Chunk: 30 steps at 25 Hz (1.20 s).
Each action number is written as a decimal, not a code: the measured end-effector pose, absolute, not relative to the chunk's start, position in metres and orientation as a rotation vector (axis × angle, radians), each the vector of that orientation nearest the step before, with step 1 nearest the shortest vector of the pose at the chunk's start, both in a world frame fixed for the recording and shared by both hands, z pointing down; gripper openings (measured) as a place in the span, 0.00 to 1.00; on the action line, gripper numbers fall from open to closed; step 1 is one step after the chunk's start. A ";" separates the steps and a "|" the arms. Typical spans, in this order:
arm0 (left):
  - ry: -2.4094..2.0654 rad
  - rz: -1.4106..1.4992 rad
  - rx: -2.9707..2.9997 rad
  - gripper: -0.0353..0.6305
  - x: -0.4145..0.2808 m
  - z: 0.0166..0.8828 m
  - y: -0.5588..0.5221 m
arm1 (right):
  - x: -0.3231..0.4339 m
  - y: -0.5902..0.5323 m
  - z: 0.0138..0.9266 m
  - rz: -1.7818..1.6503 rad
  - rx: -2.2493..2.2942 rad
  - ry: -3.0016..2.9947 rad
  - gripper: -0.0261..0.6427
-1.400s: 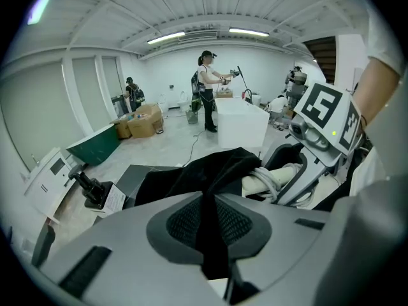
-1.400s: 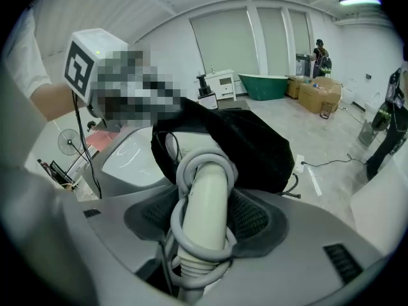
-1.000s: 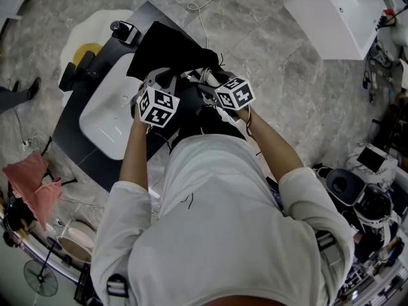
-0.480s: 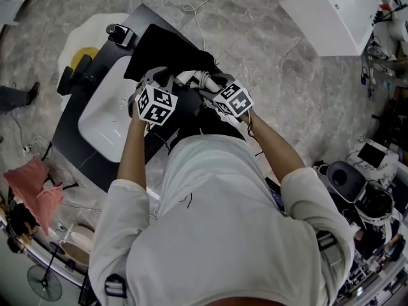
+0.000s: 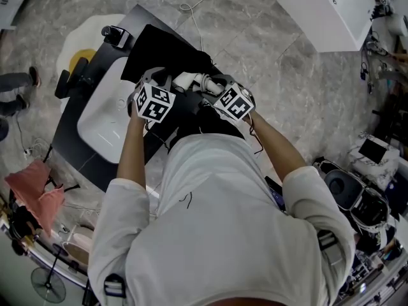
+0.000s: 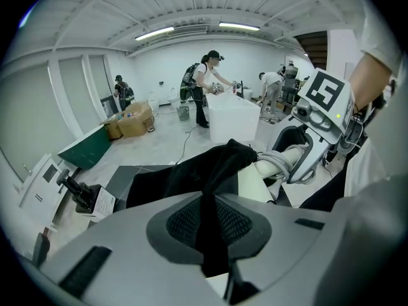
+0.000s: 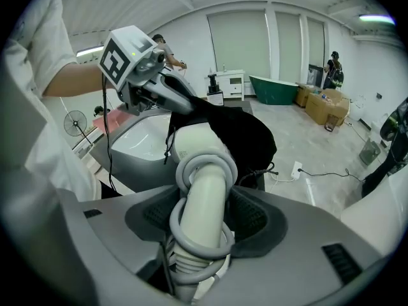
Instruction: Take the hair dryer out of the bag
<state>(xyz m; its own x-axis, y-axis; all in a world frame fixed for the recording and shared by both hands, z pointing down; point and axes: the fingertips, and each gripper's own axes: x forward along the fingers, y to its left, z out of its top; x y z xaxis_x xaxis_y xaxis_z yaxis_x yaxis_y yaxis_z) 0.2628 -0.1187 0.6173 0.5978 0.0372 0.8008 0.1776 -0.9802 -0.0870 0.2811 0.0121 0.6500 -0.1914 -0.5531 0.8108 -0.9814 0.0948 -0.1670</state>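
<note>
The white hair dryer [image 7: 203, 190], its grey cord wound round the handle, sticks partly out of the black cloth bag [image 7: 245, 136]. My right gripper [image 7: 204, 225] is shut on the dryer's handle, and the dryer's head still lies at the bag's mouth. My left gripper [image 6: 210, 225] is shut on a fold of the black bag [image 6: 210, 171], pinching the cloth between its pads. In the head view both grippers [image 5: 154, 101] [image 5: 233, 101] sit close together over the bag [image 5: 162, 59], with the dryer [image 5: 191, 80] between them. In the left gripper view the dryer [image 6: 280, 161] shows beside the right gripper.
The bag lies on a dark counter [image 5: 83, 139] with a white basin [image 5: 102, 110] at its left. A small black device [image 5: 111, 34] stands at the counter's far corner. A white tub [image 5: 331, 11] and cables lie on the marble floor beyond. People stand in the background.
My right gripper has rolled and shifted slightly, and the dryer's white body shows further out of the bag. The left gripper has kept its hold on the cloth.
</note>
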 end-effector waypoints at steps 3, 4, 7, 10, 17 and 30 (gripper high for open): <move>-0.174 -1.339 -2.672 0.13 0.264 0.619 -0.120 | 0.280 0.016 0.648 0.962 1.486 -1.828 0.40; -0.172 -1.342 -2.676 0.13 0.264 0.620 -0.120 | 0.279 0.018 0.648 0.962 1.481 -1.835 0.40; -0.162 -1.358 -2.700 0.13 0.264 0.624 -0.122 | 0.276 0.023 0.648 0.974 1.469 -1.857 0.40; -0.156 -1.378 -2.725 0.13 0.266 0.627 -0.124 | 0.276 0.027 0.645 0.983 1.454 -1.888 0.40; -0.164 -1.413 -2.805 0.13 0.268 0.636 -0.127 | 0.268 0.035 0.636 1.031 1.436 -2.008 0.40; -0.155 -1.446 -2.901 0.13 0.262 0.651 -0.119 | 0.259 0.057 0.595 1.182 1.520 -2.207 0.40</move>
